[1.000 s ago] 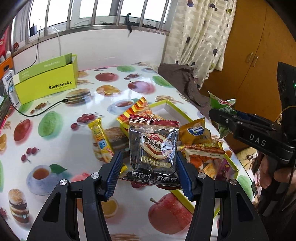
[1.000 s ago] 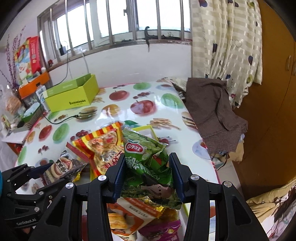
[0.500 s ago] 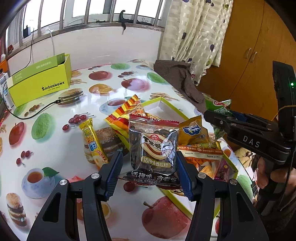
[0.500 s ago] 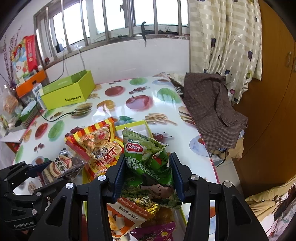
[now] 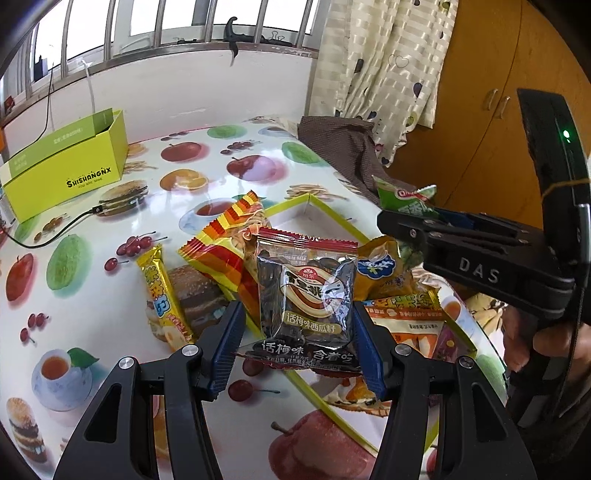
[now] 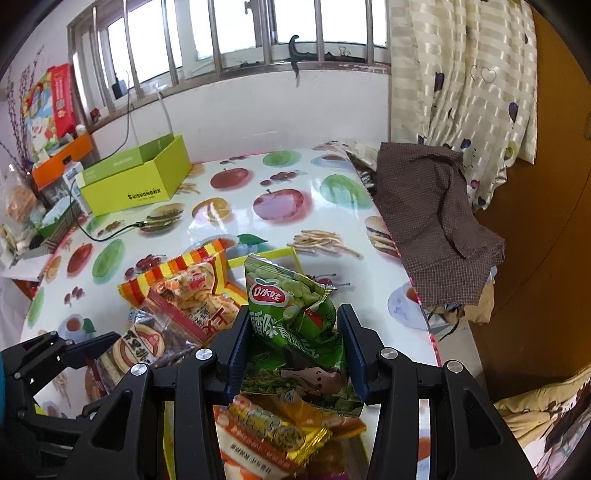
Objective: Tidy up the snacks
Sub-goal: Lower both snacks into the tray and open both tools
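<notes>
A home: fruit-print table (image 5: 258, 155), heart-print curtain (image 6: 461, 74), wooden wardrobe (image 5: 480, 110), barred window (image 6: 240, 33)

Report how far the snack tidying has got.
Done: several packets, among them an orange one, already lie in the tray. In hand: the left gripper holds a dark seed packet and the right gripper holds a green pea bag, both above the tray. Left: both need setting down, a yellow bar lies on the table, and a striped bag hangs over the tray's edge.
</notes>
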Tool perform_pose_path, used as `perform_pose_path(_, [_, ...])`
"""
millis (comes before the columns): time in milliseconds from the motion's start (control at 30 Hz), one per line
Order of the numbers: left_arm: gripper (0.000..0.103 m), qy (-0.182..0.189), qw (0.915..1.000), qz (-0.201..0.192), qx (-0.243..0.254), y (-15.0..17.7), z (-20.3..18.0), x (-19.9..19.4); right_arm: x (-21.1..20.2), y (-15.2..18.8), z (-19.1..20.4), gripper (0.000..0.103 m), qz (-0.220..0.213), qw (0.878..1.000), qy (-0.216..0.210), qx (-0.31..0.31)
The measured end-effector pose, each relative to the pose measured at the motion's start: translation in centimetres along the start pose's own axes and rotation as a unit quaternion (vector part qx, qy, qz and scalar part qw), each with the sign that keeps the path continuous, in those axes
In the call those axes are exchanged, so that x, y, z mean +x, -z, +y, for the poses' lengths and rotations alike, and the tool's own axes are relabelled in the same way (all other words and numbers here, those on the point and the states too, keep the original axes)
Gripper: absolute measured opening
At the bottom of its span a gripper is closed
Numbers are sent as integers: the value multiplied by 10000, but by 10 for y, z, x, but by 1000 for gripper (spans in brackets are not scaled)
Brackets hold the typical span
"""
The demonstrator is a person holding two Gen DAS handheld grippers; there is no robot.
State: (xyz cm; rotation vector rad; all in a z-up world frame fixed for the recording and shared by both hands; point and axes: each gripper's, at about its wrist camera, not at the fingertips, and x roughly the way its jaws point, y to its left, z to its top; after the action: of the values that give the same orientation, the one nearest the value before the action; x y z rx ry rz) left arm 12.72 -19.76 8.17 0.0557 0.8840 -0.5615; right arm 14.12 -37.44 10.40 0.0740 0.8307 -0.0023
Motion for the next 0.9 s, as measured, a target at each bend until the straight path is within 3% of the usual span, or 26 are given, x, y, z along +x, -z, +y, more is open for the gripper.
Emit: perform_pose_path(900, [58, 14, 9995, 294, 79, -8, -1, 32, 54, -13, 0, 44, 607, 9963, -581, -159])
